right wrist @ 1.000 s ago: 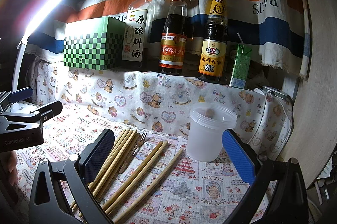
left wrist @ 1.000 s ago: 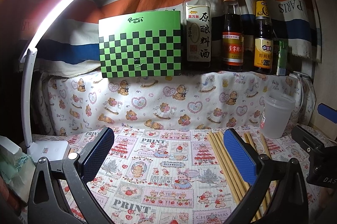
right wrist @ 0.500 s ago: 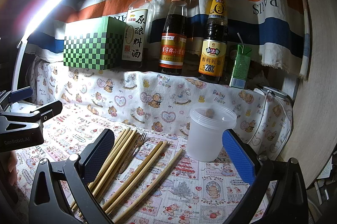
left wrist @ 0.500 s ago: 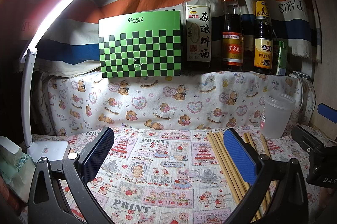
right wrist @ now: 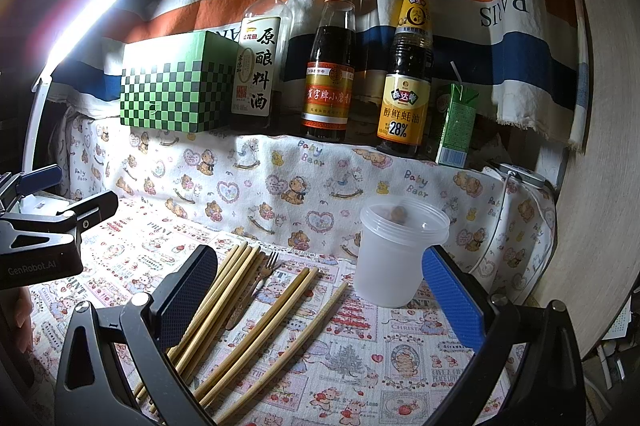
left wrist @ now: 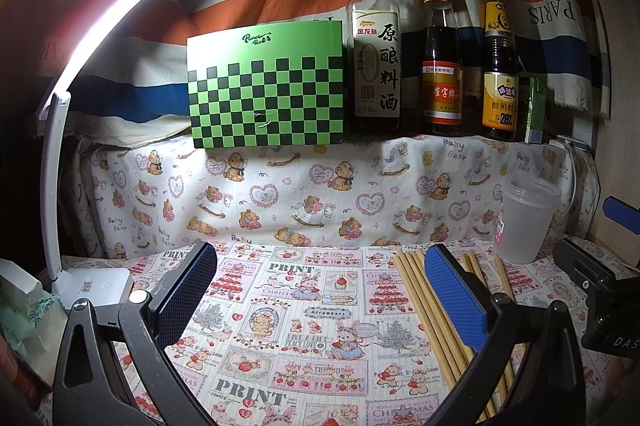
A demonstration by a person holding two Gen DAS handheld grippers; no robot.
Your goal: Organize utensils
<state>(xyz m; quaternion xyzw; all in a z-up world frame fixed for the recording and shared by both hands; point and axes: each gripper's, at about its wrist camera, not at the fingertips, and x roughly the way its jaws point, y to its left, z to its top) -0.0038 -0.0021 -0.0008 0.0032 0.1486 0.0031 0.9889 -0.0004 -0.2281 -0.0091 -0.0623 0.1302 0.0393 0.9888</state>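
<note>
Several bamboo chopsticks [right wrist: 256, 310] lie on the printed tablecloth, with a small fork [right wrist: 256, 280] among them. A translucent plastic cup [right wrist: 396, 254] stands upright just right of them. My right gripper [right wrist: 320, 302] is open and empty, hovering over the chopsticks. In the left wrist view the chopsticks [left wrist: 424, 302] lie at the right, partly under the right finger, and the cup [left wrist: 526, 222] stands at the far right. My left gripper [left wrist: 320, 294] is open and empty over bare cloth, left of the chopsticks.
A raised shelf behind holds a green checkered box [left wrist: 266, 92], three sauce bottles [left wrist: 440, 54] and a green drink carton [right wrist: 456, 126]. A white desk lamp [left wrist: 92, 286] stands at the left. A wooden panel [right wrist: 592, 186] bounds the right side.
</note>
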